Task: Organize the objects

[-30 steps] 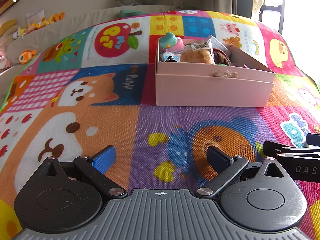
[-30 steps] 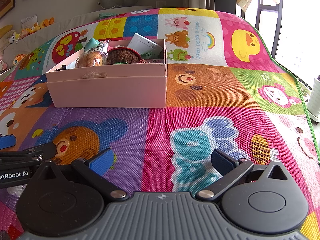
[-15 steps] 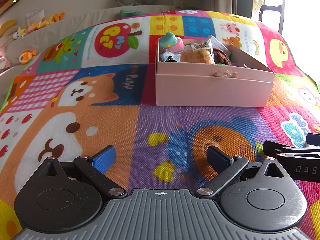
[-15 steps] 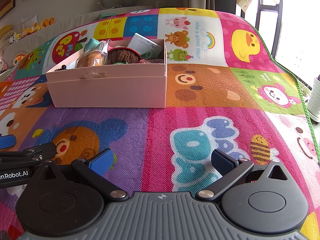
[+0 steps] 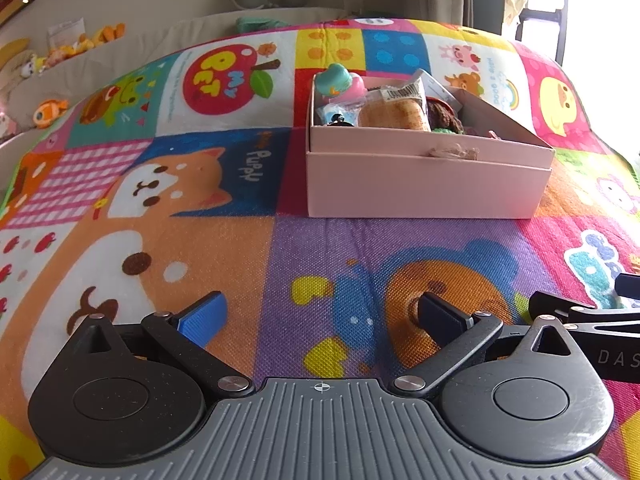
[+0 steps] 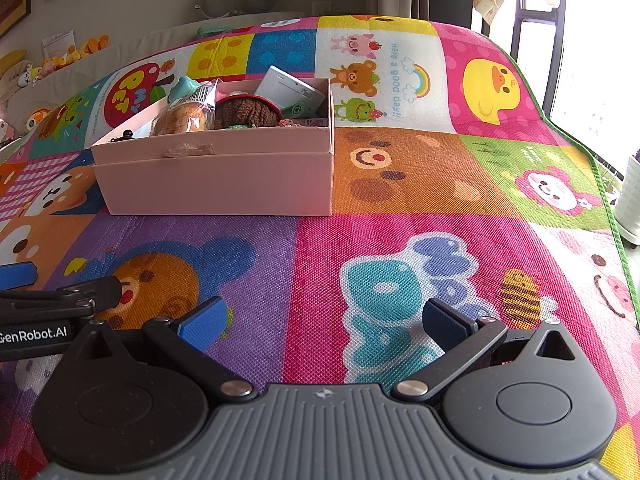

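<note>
Nothing's been moved since a second ago. Both the left gripper and right gripper are held wide apart, empty, low over the play mat. The pink box, already packed, is parked ahead on the mat; light cardboard probably, easily dented, best gripped at a side wall.

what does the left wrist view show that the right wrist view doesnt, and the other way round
Only the left wrist view shows the whole shiba dog panel with its "Puppy" lettering.

Only the right wrist view shows the white boxed item propped in the box's far corner, the rainbow "Have a good day" panel and the mat's green edge.

Both show the pink box, the packaged bread inside it, and an open, empty gripper, left gripper and right gripper.
</note>
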Available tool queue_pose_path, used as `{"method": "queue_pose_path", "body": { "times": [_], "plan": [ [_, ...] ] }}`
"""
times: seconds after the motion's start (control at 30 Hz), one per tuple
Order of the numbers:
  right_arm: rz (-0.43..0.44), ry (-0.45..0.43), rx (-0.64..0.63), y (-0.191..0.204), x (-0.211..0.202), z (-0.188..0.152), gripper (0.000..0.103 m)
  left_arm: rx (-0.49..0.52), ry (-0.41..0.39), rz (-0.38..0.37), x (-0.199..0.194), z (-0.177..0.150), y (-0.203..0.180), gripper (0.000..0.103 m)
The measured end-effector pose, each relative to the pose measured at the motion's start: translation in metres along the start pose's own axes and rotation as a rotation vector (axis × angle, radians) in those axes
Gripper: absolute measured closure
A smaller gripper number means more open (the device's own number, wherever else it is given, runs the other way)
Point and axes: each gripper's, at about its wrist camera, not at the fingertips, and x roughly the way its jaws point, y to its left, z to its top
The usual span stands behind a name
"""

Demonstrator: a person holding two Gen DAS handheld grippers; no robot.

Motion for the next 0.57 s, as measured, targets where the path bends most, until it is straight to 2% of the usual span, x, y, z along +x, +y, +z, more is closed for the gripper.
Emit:
{"method": "queue_pose_path", "body": {
  "times": [0.57],
  "plan": [
    [0.0, 0.0, 0.0, 0.0003, 0.0002, 0.0003, 0.0, 0.0, 0.004, 0.011, -0.0045, -0.003, -0.0001, 0.0]
  ]
}}
